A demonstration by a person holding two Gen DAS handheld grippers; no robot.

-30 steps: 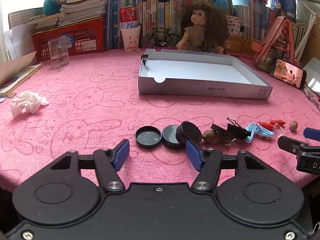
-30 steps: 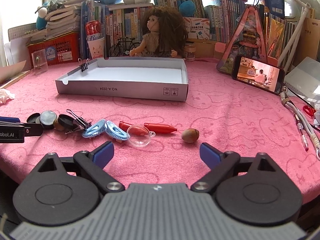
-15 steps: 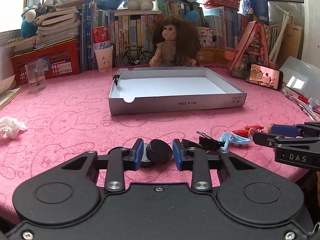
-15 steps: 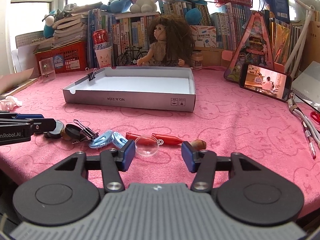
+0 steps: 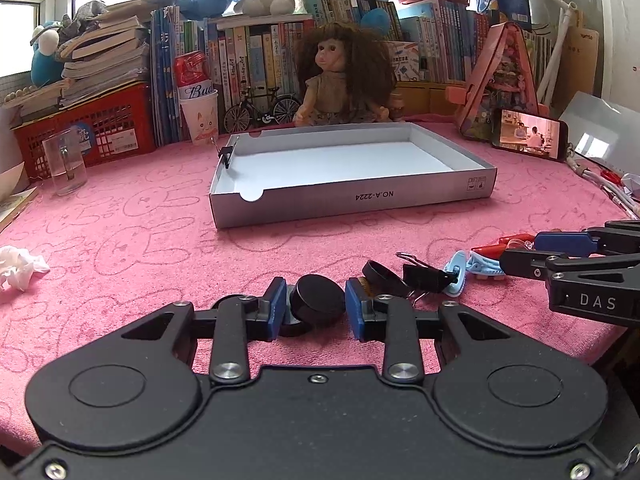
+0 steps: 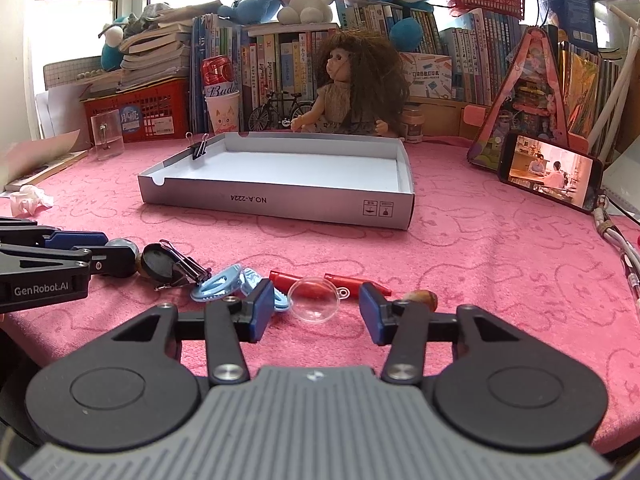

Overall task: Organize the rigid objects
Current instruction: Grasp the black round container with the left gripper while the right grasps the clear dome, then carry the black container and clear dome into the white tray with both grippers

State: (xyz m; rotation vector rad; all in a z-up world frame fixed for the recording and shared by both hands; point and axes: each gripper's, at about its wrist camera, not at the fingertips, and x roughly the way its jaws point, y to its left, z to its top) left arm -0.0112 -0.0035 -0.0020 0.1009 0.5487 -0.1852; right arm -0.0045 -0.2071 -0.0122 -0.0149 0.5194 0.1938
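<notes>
My left gripper [image 5: 316,312] is shut on a black round cap [image 5: 317,305], tilted between the blue pads at the table's near edge; another black cap [image 5: 382,274] and a black binder clip [image 5: 426,276] lie just right of it. The grey-white box tray [image 5: 352,200] stands behind, holding nothing except a binder clip [image 5: 226,156] on its left wall. My right gripper [image 6: 316,312] is open around a clear plastic half-sphere [image 6: 314,300] lying on the cloth. Blue clips [image 6: 224,286], red pieces [image 6: 352,282] and a brown nut [image 6: 422,298] lie beside it.
A pink cloth [image 5: 120,248] covers the table. A crumpled tissue [image 5: 18,266] lies at the left, a glass [image 5: 68,162] at the back left, a phone [image 6: 550,170] and cables [image 6: 618,240] at the right. A doll [image 6: 356,88], books and a red basket [image 5: 96,120] line the back.
My left gripper closed on the black cap and now holds it tilted. My right gripper moved forward and narrowed around the clear half-sphere.
</notes>
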